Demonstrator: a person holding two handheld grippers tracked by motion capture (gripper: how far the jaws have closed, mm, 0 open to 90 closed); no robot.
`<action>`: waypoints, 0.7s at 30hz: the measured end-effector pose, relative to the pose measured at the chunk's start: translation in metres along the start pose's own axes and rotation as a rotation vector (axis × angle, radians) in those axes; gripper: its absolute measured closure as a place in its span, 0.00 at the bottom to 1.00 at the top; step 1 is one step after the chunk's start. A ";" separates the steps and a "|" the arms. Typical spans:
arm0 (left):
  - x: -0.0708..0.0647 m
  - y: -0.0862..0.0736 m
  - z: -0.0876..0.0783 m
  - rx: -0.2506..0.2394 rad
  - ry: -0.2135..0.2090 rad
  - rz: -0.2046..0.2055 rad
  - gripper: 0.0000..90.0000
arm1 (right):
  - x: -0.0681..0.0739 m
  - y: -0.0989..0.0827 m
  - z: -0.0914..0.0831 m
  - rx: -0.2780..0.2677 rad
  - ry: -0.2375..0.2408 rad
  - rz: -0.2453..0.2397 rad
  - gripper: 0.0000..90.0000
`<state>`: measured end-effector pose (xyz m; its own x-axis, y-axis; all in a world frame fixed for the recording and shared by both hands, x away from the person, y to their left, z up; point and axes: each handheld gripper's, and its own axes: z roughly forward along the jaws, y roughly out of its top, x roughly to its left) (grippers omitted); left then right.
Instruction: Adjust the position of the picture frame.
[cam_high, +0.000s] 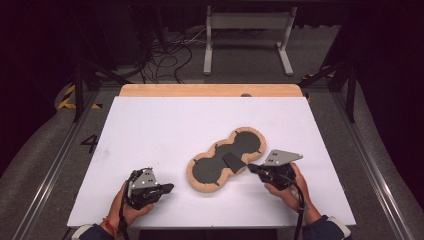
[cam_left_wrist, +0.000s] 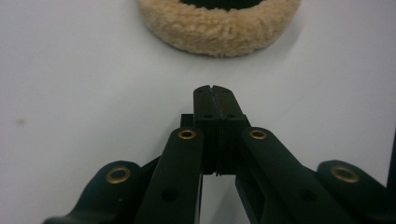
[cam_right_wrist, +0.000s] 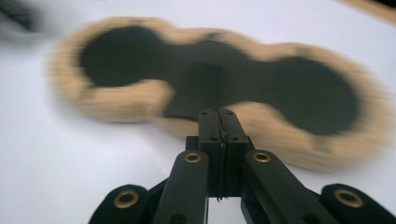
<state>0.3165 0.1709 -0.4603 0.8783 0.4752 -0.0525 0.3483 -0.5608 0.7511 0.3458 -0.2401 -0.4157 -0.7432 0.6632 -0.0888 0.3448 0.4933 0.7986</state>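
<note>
Resting near the table's front edge, toward its left corner, the left tool (cam_high: 167, 188) is held in the person's left hand (cam_high: 129, 206), its jaws pressed flat together with nothing between them. It points toward the fleece-rimmed mat (cam_high: 225, 159) and stays apart from it, with bare white table (cam_high: 165, 125) between the tips and the woolly tan rim. Farther right along the front edge, the right hand (cam_high: 287, 190) holds the right tool (cam_high: 251, 168), whose jaws are likewise closed tight on nothing, the tips just beside the mat's waist; whether they touch it I cannot tell. The mat, two dark rounds joined in a figure-eight with a tan fleece border, lies flat a little right of the table's middle, running diagonally toward the far right corner.
</note>
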 end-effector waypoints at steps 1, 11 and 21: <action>-0.005 0.004 0.006 0.016 -0.013 0.007 1.00 | -0.018 -0.002 -0.003 -0.012 -0.059 0.042 1.00; -0.011 0.015 0.027 0.047 -0.018 -0.012 0.99 | -0.082 -0.001 0.029 0.066 -0.198 0.159 1.00; -0.009 0.020 0.033 0.039 0.018 -0.049 1.00 | -0.111 0.006 0.060 0.118 -0.201 0.226 1.00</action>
<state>0.3261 0.1332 -0.4663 0.8538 0.5148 -0.0768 0.4039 -0.5621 0.7217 0.4647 -0.2767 -0.4372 -0.5164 0.8553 -0.0421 0.5613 0.3752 0.7377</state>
